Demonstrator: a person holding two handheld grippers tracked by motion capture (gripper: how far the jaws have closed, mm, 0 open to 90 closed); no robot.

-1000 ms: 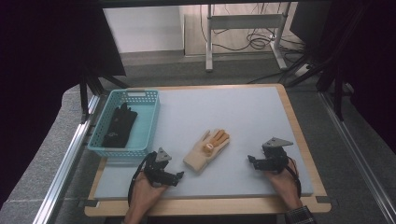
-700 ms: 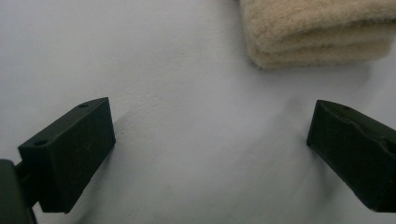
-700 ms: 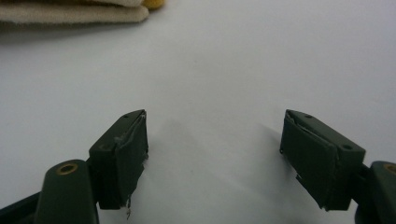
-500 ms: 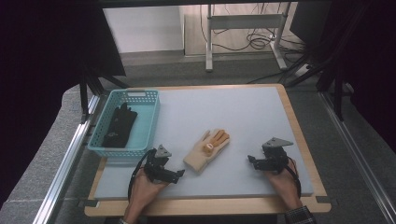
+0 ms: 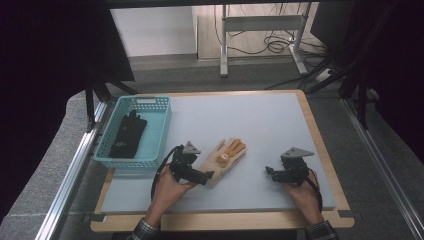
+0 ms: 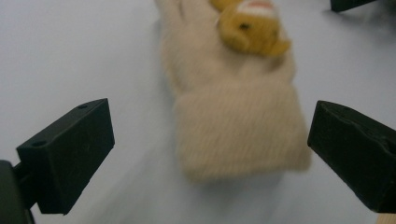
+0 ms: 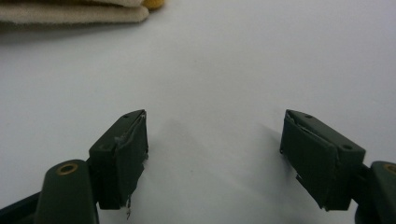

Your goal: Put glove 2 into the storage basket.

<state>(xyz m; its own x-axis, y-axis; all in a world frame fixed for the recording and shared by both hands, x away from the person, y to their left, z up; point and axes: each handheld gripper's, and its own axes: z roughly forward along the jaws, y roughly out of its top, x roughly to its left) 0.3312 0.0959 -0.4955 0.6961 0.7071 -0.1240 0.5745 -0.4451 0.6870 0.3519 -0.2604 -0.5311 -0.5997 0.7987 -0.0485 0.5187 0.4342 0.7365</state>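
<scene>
1. The left gripper (image 5: 206, 176) sits at the cuff end of a beige knit glove (image 5: 223, 160). Its jaws are spread wide, one on either side of the cuff, and in the left gripper view neither touches the knit.
2. The glove (image 6: 236, 112) lies flat on the pale grey table mat (image 5: 260, 120), near the front edge and a little left of centre. Its long axis runs on a diagonal: the cuff points toward the person and the left gripper, and the orange-tipped fingers point away and to the right.
3. A small tan animal-face patch (image 6: 247, 25) sits on the back of the glove. It is blurred, and no writing or brand can be read on it.
4. The right gripper (image 5: 272, 172) rests on the mat well to the right of the glove, its jaws apart over bare mat with nothing between them.
5. A turquoise plastic basket (image 5: 159, 134) stands at the left edge of the mat with a black glove (image 5: 127, 135) lying inside it. The light mark near its cuff is too small to read.
</scene>
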